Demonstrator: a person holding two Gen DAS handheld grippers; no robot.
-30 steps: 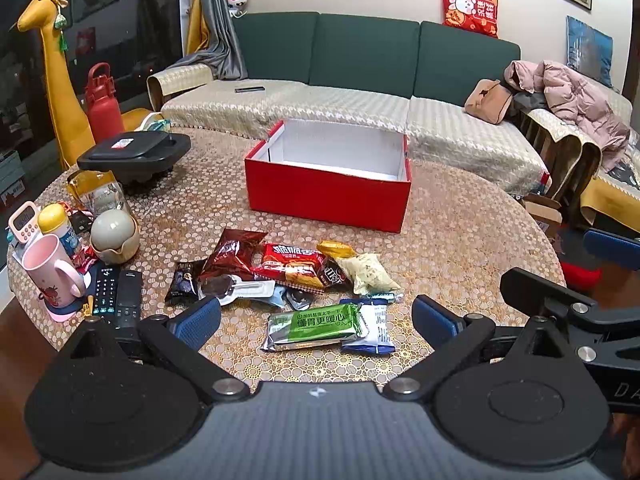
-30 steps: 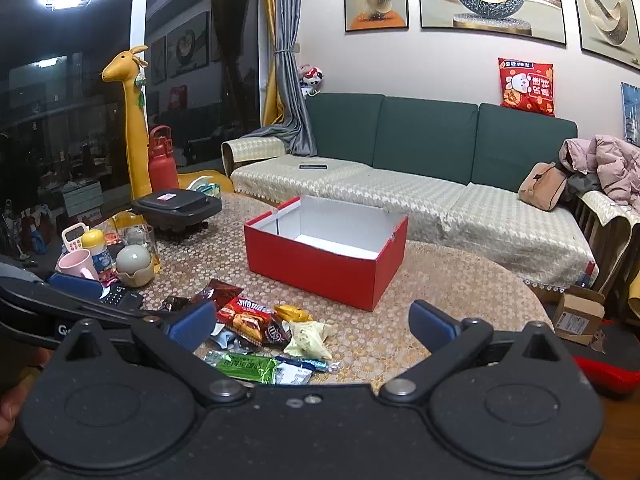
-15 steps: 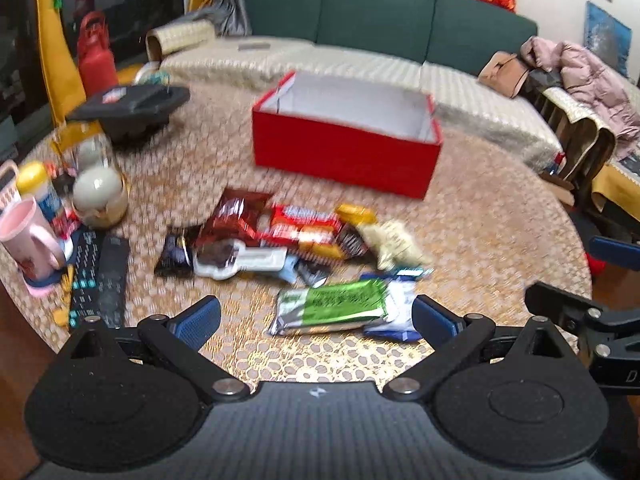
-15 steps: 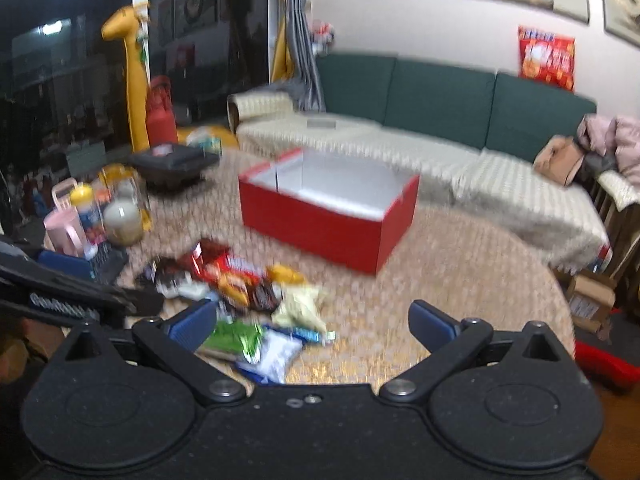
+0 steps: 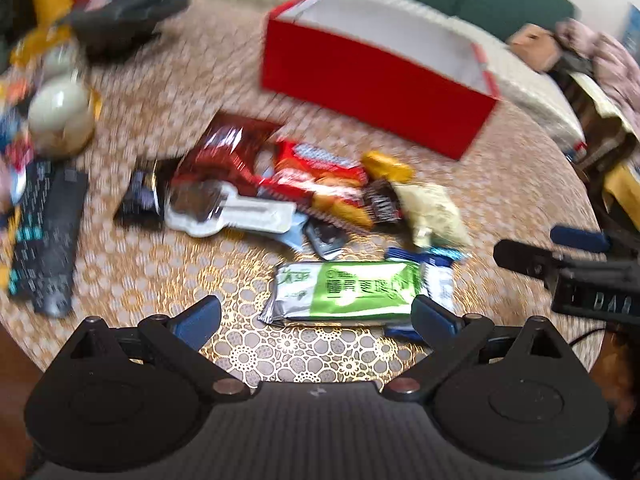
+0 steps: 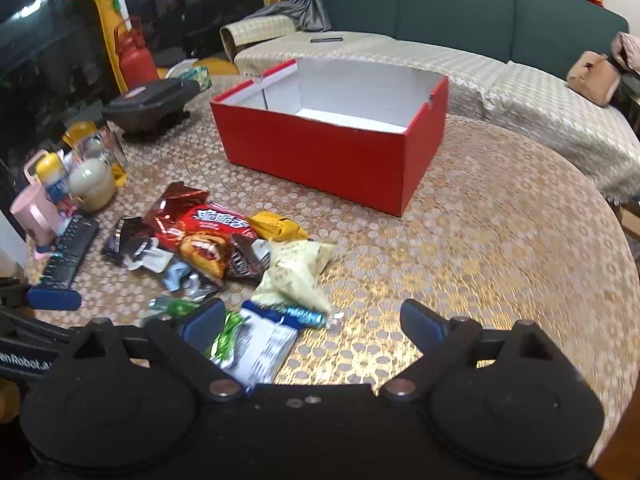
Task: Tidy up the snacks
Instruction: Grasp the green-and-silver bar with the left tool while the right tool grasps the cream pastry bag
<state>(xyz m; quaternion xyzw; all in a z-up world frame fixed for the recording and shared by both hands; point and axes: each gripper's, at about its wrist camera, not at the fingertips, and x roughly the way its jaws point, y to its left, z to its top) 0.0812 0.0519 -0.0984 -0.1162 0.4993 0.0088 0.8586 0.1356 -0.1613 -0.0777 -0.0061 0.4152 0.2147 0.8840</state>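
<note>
Since prev frame both grippers have dropped closer to table, left gripper (image 5: 316, 316) spread wide w/ green bar (image 5: 344, 290) just ahead at pile's near edge, right gripper (image 6: 312, 324) likewise spread, holding nothing; we judge wrapper light, slick, crinkly, so pinch across mid-body.

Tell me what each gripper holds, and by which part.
Nothing. The left gripper and right gripper are both open, empty, above the snacks.

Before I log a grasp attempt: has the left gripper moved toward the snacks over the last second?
Yes. The left gripper has dropped closer; the green packet now sits between its open fingertips.
</note>
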